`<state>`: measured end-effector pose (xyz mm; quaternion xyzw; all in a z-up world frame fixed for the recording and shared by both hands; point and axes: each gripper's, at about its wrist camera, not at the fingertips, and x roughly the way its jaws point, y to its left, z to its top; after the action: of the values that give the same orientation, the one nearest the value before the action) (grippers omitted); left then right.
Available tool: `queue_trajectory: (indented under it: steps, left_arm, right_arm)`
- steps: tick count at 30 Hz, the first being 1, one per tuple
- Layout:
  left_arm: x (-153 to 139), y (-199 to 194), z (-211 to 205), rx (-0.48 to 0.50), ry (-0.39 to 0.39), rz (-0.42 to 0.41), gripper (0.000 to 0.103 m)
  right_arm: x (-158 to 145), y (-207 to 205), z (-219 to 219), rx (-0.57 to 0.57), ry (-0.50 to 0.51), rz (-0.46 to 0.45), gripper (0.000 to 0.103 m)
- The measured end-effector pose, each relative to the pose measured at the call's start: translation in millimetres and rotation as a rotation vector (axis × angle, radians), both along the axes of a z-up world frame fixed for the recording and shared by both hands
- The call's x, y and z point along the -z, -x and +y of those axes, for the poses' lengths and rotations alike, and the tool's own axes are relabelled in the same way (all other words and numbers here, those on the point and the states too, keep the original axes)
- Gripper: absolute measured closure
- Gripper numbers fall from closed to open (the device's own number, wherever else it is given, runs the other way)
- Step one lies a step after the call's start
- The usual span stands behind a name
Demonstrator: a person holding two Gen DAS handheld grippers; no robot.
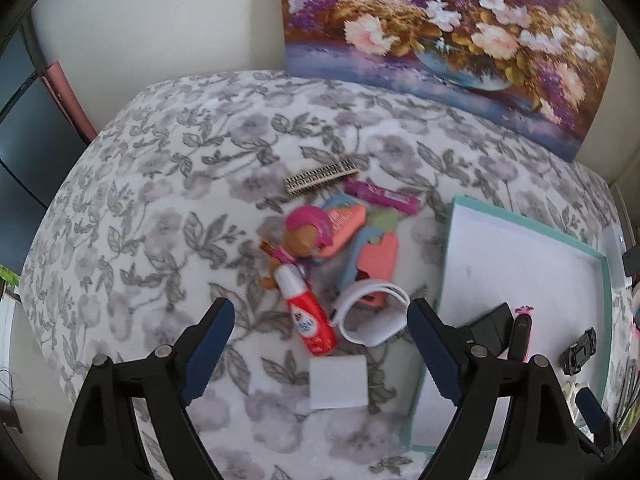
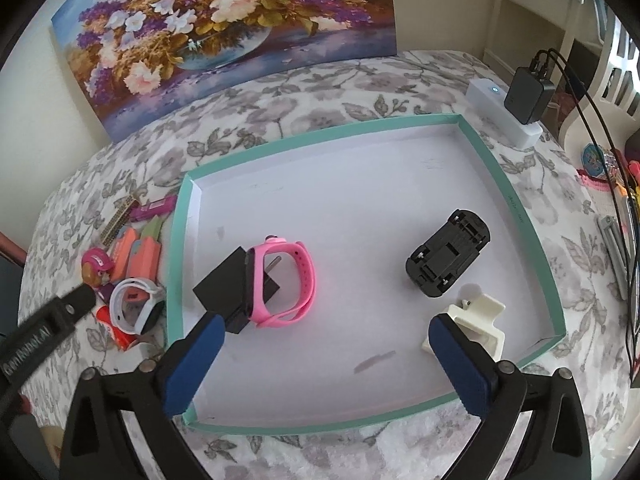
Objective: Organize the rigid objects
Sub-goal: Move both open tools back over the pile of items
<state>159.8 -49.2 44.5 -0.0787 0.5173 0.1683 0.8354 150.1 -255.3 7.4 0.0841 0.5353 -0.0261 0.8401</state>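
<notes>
Both grippers, left gripper (image 1: pixel 320 344) and right gripper (image 2: pixel 324 356), wide apart, holding nothing. White block (image 1: pixel 339 383) just ahead at twelve o'clock: hard, light, smooth; best pinched across flat sides. Tray (image 1: pixel 440 280) at two o'clock.

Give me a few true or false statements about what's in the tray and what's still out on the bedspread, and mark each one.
1. The pink watch lies inside the tray. True.
2. The toy car rests on its wheels. False: it lies upside down, underside showing.
3. The white watch is in the tray. False: it lies on the bedspread, left of the tray, among the other loose items.
4. The right claw is open and holds nothing. True.
5. The left claw grips the red bottle. False: it is open, with the bottle lying free on the bedspread.
</notes>
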Motion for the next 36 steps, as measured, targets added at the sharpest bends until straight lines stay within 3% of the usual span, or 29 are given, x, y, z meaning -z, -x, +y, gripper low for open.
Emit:
queue_trajectory:
  steps: [12,17,21,25,36]
  left_arm:
    - [-3.4,20.1,61.4,-0.097,0.070,-0.002,0.013]
    - [9.3,26.4,79.5,-0.145,0.084,0.029,0.013]
    - [26.2,27.4,87.8,-0.178,0.040,0.086,0.013]
    - [40.8,29.0,97.2,-0.202,0.080,0.122,0.013]
    - [68.1,40.4,125.3,-0.324,0.109,0.178,0.013]
  right_arm:
    - [-8.3,9.9,63.2,-0.153,-0.035,0.001,0.000]
    - [-6.0,13.2,94.3,-0.230,-0.068,0.004,0.000]
    - [1.1,14.0,114.6,-0.284,-0.066,0.026,0.000]
    - [9.1,13.4,127.2,-0.314,-0.072,0.050,0.000]
    - [19.4,11.2,157.1,-0.406,-0.045,0.053,0.016]
